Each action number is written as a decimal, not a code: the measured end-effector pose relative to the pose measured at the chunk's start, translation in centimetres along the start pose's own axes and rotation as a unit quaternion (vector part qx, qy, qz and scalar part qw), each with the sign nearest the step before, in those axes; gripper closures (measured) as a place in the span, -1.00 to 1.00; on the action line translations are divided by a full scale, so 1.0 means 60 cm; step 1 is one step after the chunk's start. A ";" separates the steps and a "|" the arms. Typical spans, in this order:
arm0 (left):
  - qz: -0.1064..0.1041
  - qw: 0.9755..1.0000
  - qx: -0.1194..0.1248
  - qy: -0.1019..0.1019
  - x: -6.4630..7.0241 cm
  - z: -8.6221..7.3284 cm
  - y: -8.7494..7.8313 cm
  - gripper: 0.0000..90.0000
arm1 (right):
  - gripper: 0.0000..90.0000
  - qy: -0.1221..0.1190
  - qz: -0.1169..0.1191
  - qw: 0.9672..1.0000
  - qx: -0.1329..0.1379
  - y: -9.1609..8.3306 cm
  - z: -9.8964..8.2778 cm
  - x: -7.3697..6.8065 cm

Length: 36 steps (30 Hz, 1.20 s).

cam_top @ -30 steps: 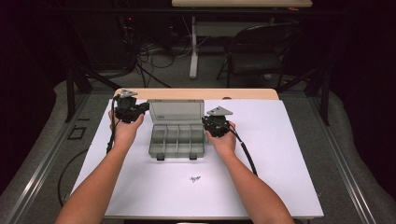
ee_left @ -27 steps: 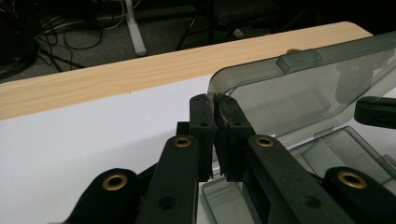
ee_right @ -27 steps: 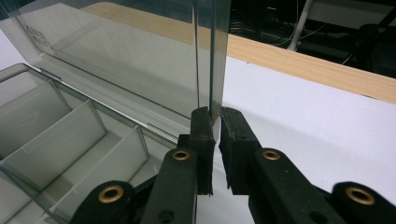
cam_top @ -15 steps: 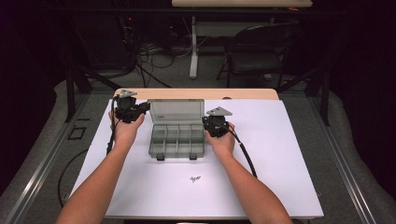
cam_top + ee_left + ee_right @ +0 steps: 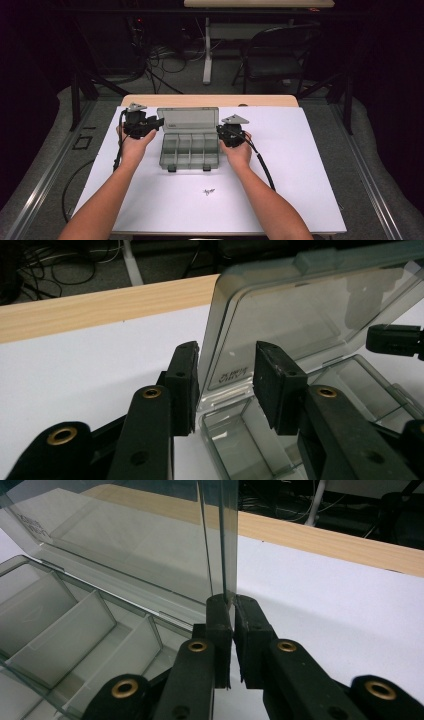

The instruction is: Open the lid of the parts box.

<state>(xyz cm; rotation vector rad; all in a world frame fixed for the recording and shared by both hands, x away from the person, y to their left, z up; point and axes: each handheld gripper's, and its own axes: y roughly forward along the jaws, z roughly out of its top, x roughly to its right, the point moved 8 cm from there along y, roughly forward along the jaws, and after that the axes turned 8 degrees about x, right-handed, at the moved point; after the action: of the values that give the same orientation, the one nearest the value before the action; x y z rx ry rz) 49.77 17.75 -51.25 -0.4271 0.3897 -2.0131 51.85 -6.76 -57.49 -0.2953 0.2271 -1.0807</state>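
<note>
A clear grey compartment box (image 5: 190,152) lies on the white mat with its lid (image 5: 189,120) standing upright. My left gripper (image 5: 159,123) is at the lid's left edge. Its jaws have just been opening, and the lid edge (image 5: 220,340) stands between the parted pads (image 5: 274,382) of this left gripper (image 5: 225,367), unpressed. My right gripper (image 5: 221,132) is at the lid's right edge. In the right gripper view, the right gripper (image 5: 231,607) is shut on that thin edge (image 5: 222,540). The compartments (image 5: 65,625) hold nothing.
A small dark mark (image 5: 209,191) sits on the mat (image 5: 300,165) in front of the box. The wooden table edge (image 5: 210,100) runs behind the lid. A folding chair (image 5: 277,55) and cables (image 5: 160,55) are on the floor beyond.
The left gripper's jaws stand a little wider around the lid's left edge. Both hands, the box and the right gripper have kept still.
</note>
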 end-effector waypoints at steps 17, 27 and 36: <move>0.000 0.997 -0.063 -0.039 -0.004 -0.072 0.016 0.67 | 0.90 0.000 0.002 1.000 -0.002 -0.001 0.000 -0.001; 0.005 0.994 -0.094 -0.050 -0.006 -0.099 0.029 0.74 | 0.90 0.002 0.004 1.000 -0.002 -0.002 0.000 -0.001; -0.002 0.993 -0.103 -0.061 -0.006 -0.114 0.034 0.78 | 0.90 0.002 0.003 1.000 -0.001 -0.002 -0.001 -0.002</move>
<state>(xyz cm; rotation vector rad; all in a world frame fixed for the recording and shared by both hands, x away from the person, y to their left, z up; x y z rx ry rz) 48.35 17.77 -58.28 -0.6749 0.5232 -1.9459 51.69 -6.73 -57.48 -0.2937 0.2335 -1.0745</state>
